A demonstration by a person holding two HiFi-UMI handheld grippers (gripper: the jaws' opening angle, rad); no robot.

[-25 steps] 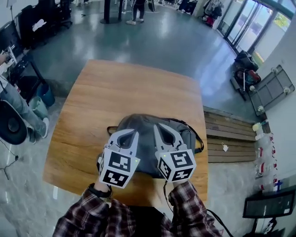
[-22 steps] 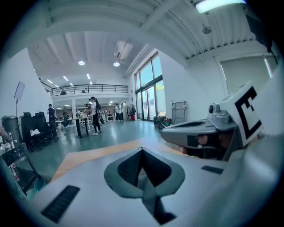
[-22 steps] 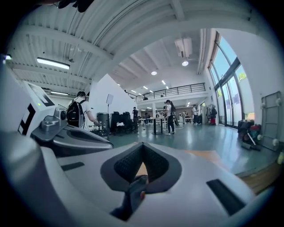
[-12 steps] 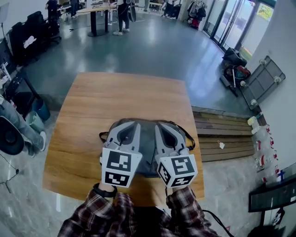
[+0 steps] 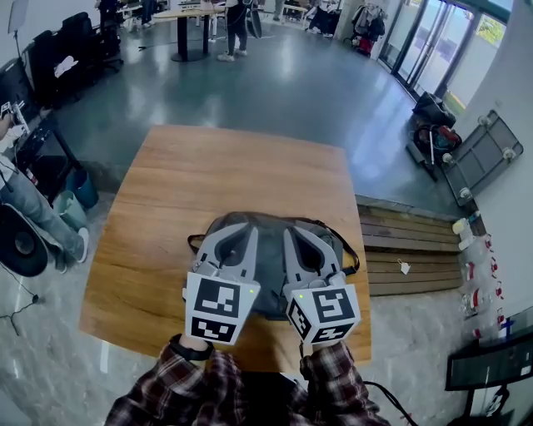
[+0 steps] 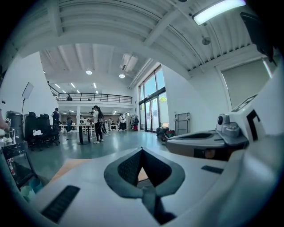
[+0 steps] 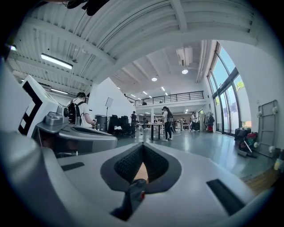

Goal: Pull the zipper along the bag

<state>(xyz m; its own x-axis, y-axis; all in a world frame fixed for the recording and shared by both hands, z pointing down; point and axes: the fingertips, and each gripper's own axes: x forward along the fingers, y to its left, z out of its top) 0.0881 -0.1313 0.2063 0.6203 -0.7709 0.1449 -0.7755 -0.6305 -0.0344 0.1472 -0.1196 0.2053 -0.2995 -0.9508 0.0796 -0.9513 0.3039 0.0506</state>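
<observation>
A grey bag (image 5: 269, 268) with black straps lies on the wooden table (image 5: 225, 166), close to its near edge. Both grippers hover side by side just over the bag, pointing away from me. My left gripper (image 5: 250, 230) is shut, its tips meeting with nothing between them (image 6: 142, 149). My right gripper (image 5: 287, 233) is likewise shut and empty (image 7: 143, 145). Each gripper view looks out level over the hall and shows the other gripper beside it. The grippers hide the bag's zipper.
A seated person (image 5: 25, 200) and a blue bin (image 5: 82, 170) are left of the table. A wooden pallet (image 5: 408, 250) lies on the floor to the right, a metal cart (image 5: 483, 158) beyond it. People stand at a far table (image 5: 200, 17).
The head view has tilted a little. Both grippers stay shut over the bag and have come more level with each other.
</observation>
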